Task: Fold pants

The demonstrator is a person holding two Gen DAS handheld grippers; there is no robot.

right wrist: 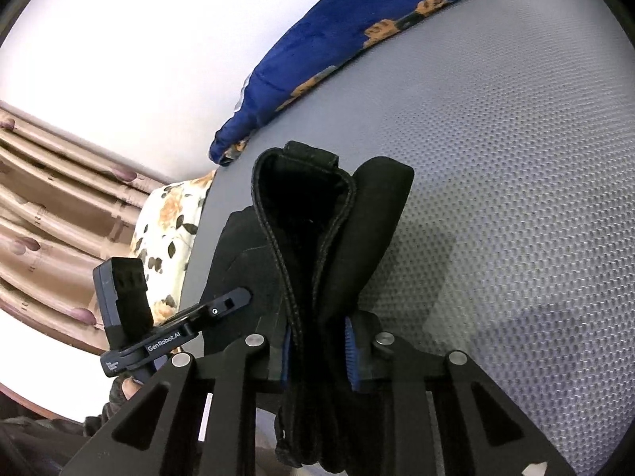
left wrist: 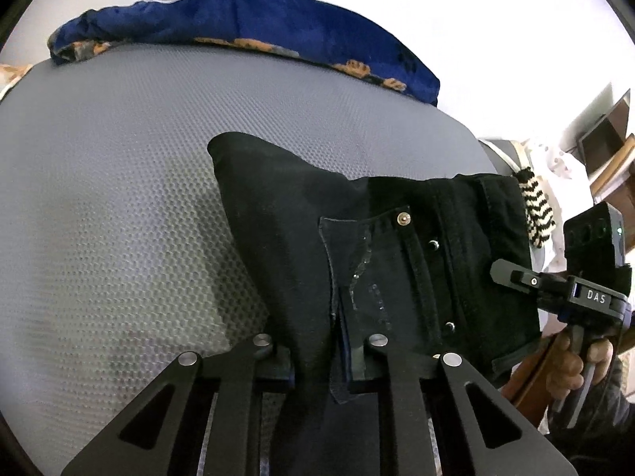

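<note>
The left gripper (left wrist: 321,361) is clenched on a thick bunch of the black pants (left wrist: 381,254); the jaws stand only as far apart as the gathered cloth between them. In its own view the fabric rises out of the jaws and spreads over the grey textured surface (left wrist: 119,198), with the waistband, a metal button (left wrist: 404,218) and two dark rivets showing on the right half. It is not clear whether this grey surface is a mattress or a mat.

The right gripper (right wrist: 317,353) is likewise closed on the pants (right wrist: 317,238), pinching several stacked layers, including a stitched hem edge that loops up and away from the jaws. Blue pads (right wrist: 349,353) press against the cloth on both sides. The layers hang down below the jaws too, so the bundle runs through the grip.

Each gripper shows in the other's view: the right one (left wrist: 512,273) reaches the right-hand edge of the pants, with the person's hand (left wrist: 567,361) on its handle below; the left one (right wrist: 234,299) touches the cloth at the left.

The pants sit folded into a compact, upright bundle near the front edge of the grey surface. A blue blanket with orange prints (left wrist: 246,20) lies along the far edge, well apart from them.
</note>
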